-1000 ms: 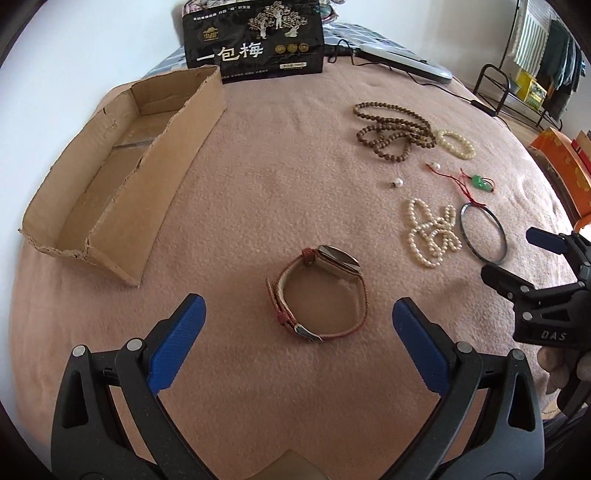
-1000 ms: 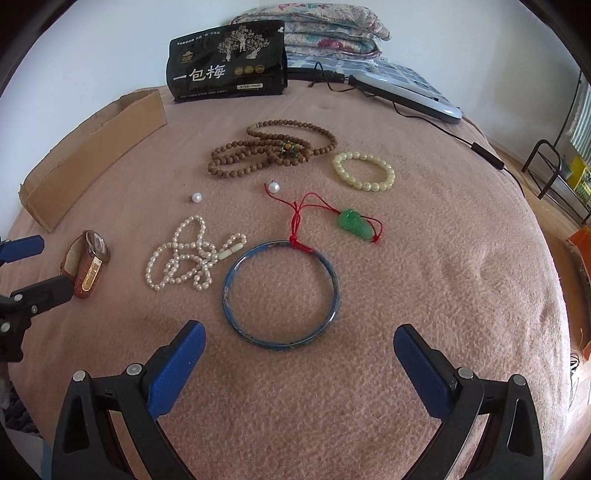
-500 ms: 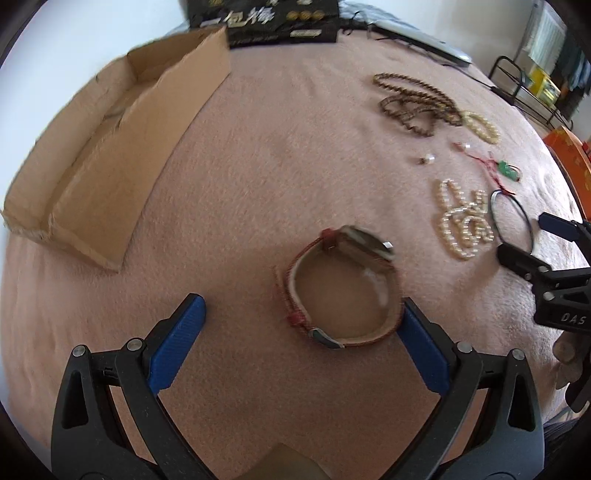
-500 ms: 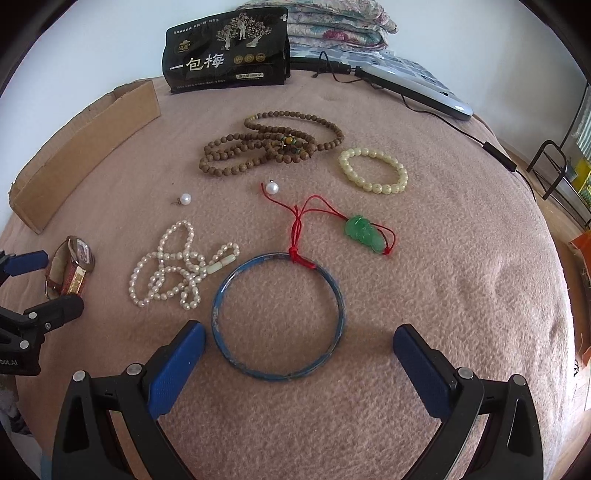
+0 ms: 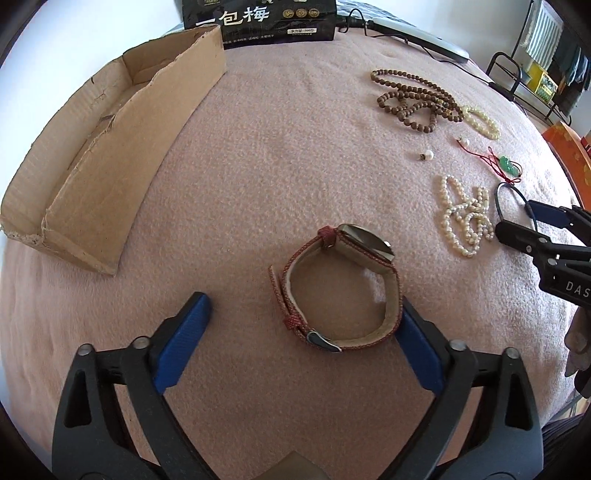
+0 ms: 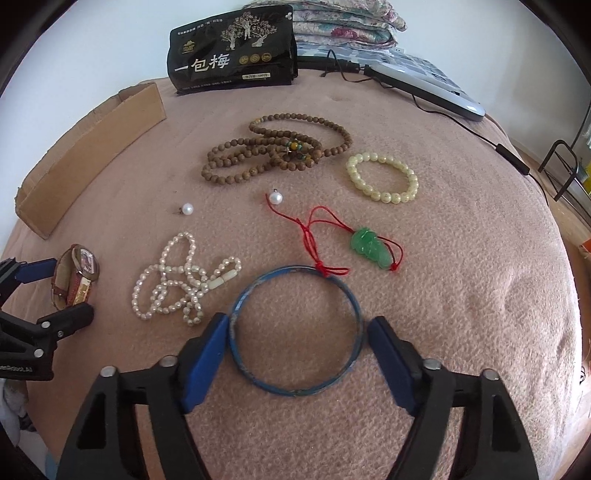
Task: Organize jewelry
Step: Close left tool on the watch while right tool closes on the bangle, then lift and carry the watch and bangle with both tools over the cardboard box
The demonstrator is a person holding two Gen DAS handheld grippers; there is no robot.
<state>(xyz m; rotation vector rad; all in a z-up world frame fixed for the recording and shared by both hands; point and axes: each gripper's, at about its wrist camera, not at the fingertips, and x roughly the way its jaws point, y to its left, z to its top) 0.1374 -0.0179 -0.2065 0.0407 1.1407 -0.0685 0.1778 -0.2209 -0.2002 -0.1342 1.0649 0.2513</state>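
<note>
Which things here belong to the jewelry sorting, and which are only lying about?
For the job: watch, blue bangle, pearl necklace, green pendant, wooden beads, yellow bracelet, two loose pearls, cardboard box.

Lying about: black bag, cable, folded bedding.

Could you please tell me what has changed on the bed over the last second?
Both grippers advanced. The left gripper now has the watch between its open fingers; the right gripper has narrowed around the blue bangle, neither lifted. The cardboard tray and other jewelry stayed put.
</note>
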